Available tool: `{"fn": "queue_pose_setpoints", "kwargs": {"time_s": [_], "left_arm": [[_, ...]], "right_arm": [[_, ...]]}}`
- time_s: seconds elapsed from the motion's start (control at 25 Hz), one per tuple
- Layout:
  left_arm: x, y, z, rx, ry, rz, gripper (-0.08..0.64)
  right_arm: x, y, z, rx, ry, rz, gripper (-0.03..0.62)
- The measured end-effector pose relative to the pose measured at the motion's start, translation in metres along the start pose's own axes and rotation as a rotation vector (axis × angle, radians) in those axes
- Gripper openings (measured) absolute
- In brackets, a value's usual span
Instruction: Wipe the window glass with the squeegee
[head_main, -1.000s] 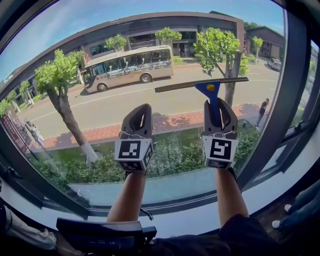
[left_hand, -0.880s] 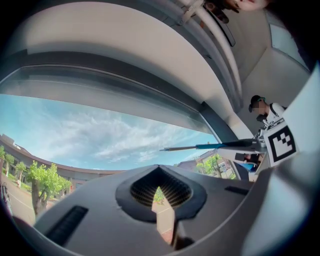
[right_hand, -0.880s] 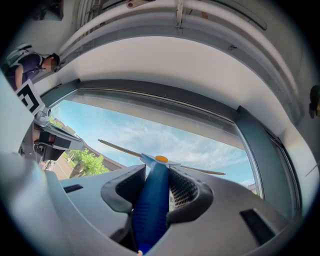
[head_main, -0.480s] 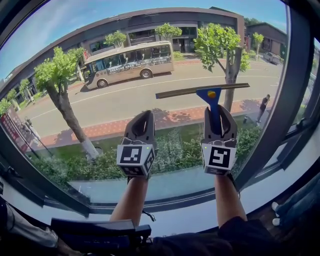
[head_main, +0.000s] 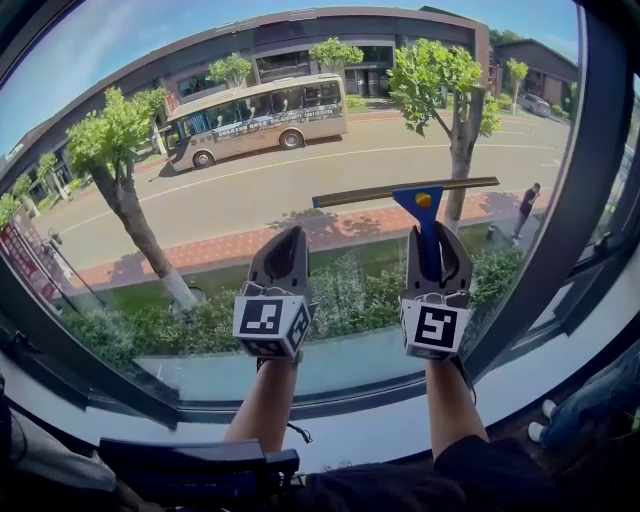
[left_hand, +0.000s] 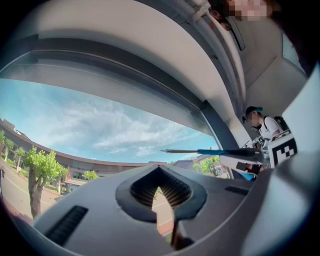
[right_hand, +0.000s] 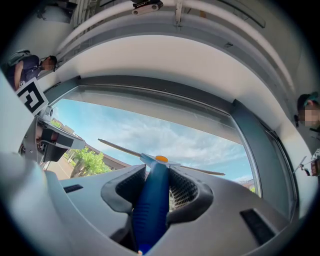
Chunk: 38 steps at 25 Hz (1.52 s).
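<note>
We grip the squeegee (head_main: 421, 203) by its blue handle in our right tool (head_main: 437, 240), the jaws clamped on either side of it. The handle points up and the long blade lies level across the window glass (head_main: 240, 190), right of the middle and near the dark window frame (head_main: 590, 190). Our left tool (head_main: 286, 245) is raised just beside it, lower than the blade. Its jaws are drawn together to a thin slit and hold nothing. A bus (head_main: 255, 120) stands on the road outside.
</note>
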<state>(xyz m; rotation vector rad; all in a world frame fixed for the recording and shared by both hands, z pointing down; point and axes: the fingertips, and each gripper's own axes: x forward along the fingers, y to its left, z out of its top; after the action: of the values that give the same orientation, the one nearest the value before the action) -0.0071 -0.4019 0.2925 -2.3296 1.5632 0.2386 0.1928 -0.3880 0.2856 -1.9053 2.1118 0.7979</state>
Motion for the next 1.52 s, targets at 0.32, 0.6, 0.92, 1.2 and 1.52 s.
{"fn": "queue_pose_setpoints", "kwargs": {"time_s": [0.32, 0.6, 0.92, 1.2, 1.52], "left_arm": [[-0.006, -0.006, -0.011, 0.013, 0.007, 0.006, 0.002], [-0.015, -0.006, -0.029, -0.018, 0.036, 0.029, 0.002], [-0.021, -0.003, -0.043, -0.024, 0.08, 0.03, 0.002], [-0.021, -0.005, -0.059, -0.039, 0.106, 0.027, 0.002], [-0.02, -0.007, -0.064, -0.043, 0.108, 0.033, 0.002]], "right_arm": [[-0.013, 0.006, -0.02, 0.008, 0.029, -0.001, 0.143], [-0.023, 0.012, -0.035, 0.016, 0.058, 0.005, 0.143], [-0.031, 0.02, -0.04, 0.006, 0.081, 0.012, 0.143], [-0.037, 0.024, -0.053, -0.014, 0.109, 0.028, 0.143], [-0.041, 0.027, -0.059, -0.024, 0.127, 0.036, 0.143]]}}
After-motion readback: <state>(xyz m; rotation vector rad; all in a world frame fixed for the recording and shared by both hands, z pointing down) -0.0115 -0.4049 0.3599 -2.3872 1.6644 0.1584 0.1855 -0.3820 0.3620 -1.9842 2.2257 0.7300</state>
